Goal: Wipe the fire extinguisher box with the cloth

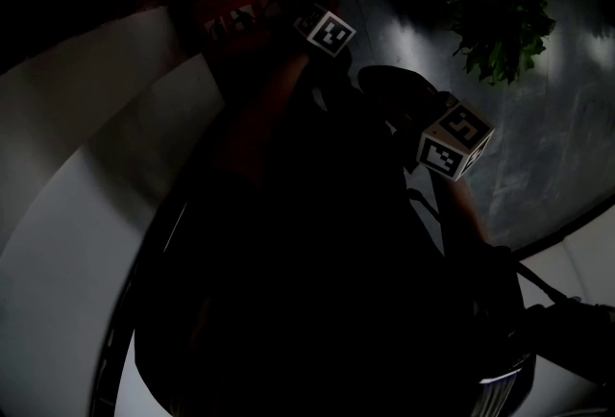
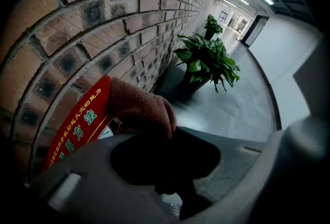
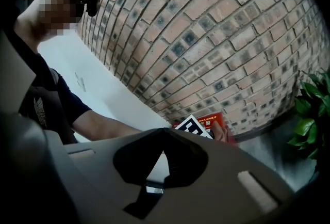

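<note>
Between the jaws of the left hand-held gripper [image 2: 162, 148], pinched shut on it: the cloth [image 2: 142, 107], a reddish-brown wad bulging out past the tips.

Likeliest to go wrong first: slipping out of that pinch, with seemingly only one end caught and every drag across the panel tugging at it. Could also ride off the panel's edge onto the brick wall [image 2: 129, 11], snagging fibres on rough mortar. With too hard a push, risk of scraping the printed label with bare jaw tips instead of fabric. Very dim from the head view, so hard to judge which parts remain unwiped.

Directly ahead of the left hand-held gripper's tips and slightly to their left: the fire extinguisher box [image 2: 77, 125], red, flat against the wall, touching the cloth.

To the right of that tool and drawn back from it: the right hand-held gripper [image 3: 160, 138], jaws together on nothing, facing the box from well apart.

Farther ahead along the wall: a potted plant [image 2: 206, 60], clear of the wiping.
</note>
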`<action>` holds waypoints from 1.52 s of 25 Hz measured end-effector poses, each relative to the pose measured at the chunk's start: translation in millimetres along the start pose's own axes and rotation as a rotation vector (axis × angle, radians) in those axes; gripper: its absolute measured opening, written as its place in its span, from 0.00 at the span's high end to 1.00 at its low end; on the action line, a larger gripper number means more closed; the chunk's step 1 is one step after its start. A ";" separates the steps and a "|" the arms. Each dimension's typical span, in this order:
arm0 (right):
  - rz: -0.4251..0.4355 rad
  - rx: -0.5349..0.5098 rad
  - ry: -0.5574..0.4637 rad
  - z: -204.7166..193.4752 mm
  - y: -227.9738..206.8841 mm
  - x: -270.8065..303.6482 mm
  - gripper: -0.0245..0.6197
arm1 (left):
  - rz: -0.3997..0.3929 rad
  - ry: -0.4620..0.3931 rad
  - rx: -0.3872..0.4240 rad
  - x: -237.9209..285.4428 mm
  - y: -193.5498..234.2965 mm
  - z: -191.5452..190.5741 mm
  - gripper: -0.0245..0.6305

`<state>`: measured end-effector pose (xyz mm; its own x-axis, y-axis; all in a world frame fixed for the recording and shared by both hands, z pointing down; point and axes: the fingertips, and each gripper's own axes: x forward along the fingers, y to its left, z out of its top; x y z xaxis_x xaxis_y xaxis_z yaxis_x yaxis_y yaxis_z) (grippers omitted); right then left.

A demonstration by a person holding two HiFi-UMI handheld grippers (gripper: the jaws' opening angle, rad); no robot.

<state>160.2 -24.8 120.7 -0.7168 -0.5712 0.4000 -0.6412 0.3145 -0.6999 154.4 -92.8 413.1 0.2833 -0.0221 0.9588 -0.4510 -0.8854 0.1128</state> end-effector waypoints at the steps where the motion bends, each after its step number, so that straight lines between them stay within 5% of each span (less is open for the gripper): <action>1: 0.000 -0.004 0.000 0.4 0.8 -1.1 0.96 | 0.006 -0.005 0.007 0.0 -0.4 1.5 0.81; 15: 0.029 -0.038 0.005 -3.6 22.5 -7.5 0.96 | -0.178 -0.118 0.022 -26.5 -69.5 28.2 0.81; 21: 0.085 -0.075 0.008 -9.1 47.1 9.5 0.96 | -0.088 -0.113 0.004 -57.1 -26.9 1.3 0.81; 27: 0.149 -0.138 0.043 -3.2 70.8 30.1 0.96 | 0.025 -0.149 -0.170 -95.9 47.0 -34.4 0.81; 38: 0.189 -0.162 0.130 -10.4 102.6 67.2 0.96 | 0.215 -0.025 -0.429 -129.2 153.4 -186.0 0.81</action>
<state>43.5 -23.0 81.9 -0.8504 -0.3916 0.3514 -0.5206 0.5297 -0.6696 -108.8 -139.4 355.1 0.1637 -0.1994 0.9661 -0.8089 -0.5877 0.0157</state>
